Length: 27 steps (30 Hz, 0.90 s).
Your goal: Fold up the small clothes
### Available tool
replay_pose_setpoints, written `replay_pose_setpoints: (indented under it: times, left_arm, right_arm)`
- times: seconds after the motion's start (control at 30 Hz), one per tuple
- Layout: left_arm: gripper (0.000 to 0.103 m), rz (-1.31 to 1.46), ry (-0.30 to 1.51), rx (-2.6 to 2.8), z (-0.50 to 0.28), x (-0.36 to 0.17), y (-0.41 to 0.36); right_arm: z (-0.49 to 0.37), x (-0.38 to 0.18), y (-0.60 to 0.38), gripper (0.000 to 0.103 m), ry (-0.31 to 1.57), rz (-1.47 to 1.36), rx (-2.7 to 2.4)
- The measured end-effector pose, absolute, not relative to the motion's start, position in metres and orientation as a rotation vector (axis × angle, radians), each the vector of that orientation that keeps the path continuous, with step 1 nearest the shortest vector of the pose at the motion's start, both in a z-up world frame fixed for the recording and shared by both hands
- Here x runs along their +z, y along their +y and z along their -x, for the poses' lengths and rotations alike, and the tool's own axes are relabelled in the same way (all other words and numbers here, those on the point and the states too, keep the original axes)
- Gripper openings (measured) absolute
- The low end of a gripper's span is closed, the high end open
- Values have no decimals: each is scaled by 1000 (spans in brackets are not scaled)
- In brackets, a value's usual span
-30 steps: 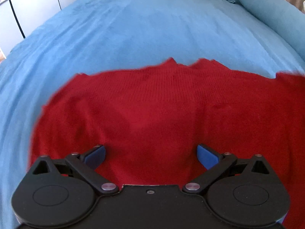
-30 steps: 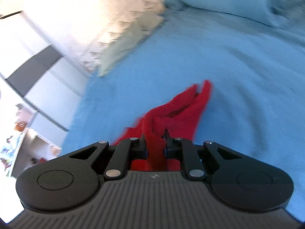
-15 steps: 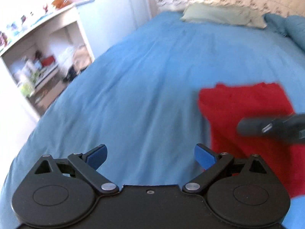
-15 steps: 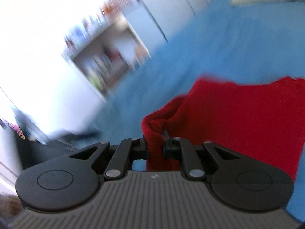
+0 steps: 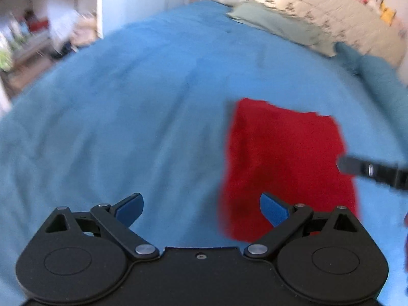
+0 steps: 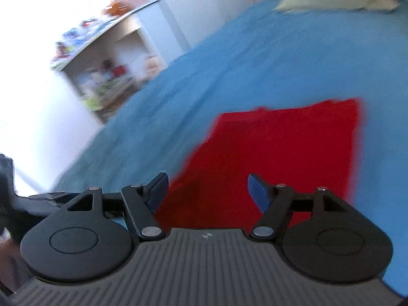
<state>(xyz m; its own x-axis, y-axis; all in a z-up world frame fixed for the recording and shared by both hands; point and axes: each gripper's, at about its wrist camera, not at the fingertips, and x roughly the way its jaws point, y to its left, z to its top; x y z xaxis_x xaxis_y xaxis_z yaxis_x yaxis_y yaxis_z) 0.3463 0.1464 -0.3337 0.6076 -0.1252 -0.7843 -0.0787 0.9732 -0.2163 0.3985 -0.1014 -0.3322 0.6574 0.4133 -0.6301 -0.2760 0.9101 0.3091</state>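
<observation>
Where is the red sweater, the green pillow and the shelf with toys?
Red knitted sweater (image 5: 285, 158), left wrist view, middle of the folded cloth.
Pale green pillow (image 5: 270, 21), left wrist view, its top face.
White open shelf (image 6: 112, 58), right wrist view, its cluttered middle.

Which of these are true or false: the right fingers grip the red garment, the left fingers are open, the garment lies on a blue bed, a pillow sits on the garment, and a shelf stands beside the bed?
1. The right gripper grips the red garment. False: its fingers are open, holding nothing.
2. The left gripper is open. True.
3. The garment lies on a blue bed. True.
4. A pillow sits on the garment. False: it lies at the bed's far end, apart.
5. A shelf stands beside the bed. True.
</observation>
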Motion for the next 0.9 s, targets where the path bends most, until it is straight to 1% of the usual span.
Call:
replay_pose_setpoints:
  times: [0.13,0.23,0.4,0.43,0.47,0.5,0.53,0.57,0.6,0.63,0.67,0.77,0.9]
  left_arm:
    - [100,370,994,-123,-363,-345,143]
    - [99,425,1044,-112,-375,-359,142]
    - [95,456,1102,-84,-379,-369,136]
    - [93,464,1109,-88,-381,-370,136]
    - [89,467,1113,-95,-382,-369,135]
    - [83,468,1114,-104,-383,-368,137]
    - [79,469,1114,-116,-385,-369,138]
    - [70,471,1111,-131,-386,-366,138]
    - [64,475,1107,-146,-387,-362,138]
    - [64,477,1102,-159,-389,-358,137]
    - [64,473,1092,-164,-390,-355,136]
    - [64,437,1055,-168,-392,-345,131]
    - [64,405,1063,-156,-396,-352,125]
  right_arm:
    - [-354,-336,-121,85,756,3,244]
    - [-329,-356,-119,85,802,122,234]
    - [-307,-391,-109,81,835,246,232]
    - [-308,-397,-104,79,834,275,216]
    - [-307,-402,-97,73,830,296,198]
    - [-313,-408,-92,72,821,308,179]
    - [-316,-409,-90,68,809,318,165]
    - [-316,-409,-91,56,796,329,158]
    - [-317,-408,-89,47,776,340,157]
    - [-318,-406,-88,28,763,343,160]
    - [-318,-401,-89,26,743,342,154]
    - [-313,-387,-97,23,698,327,134]
    - [-303,-402,-102,20,756,350,162]
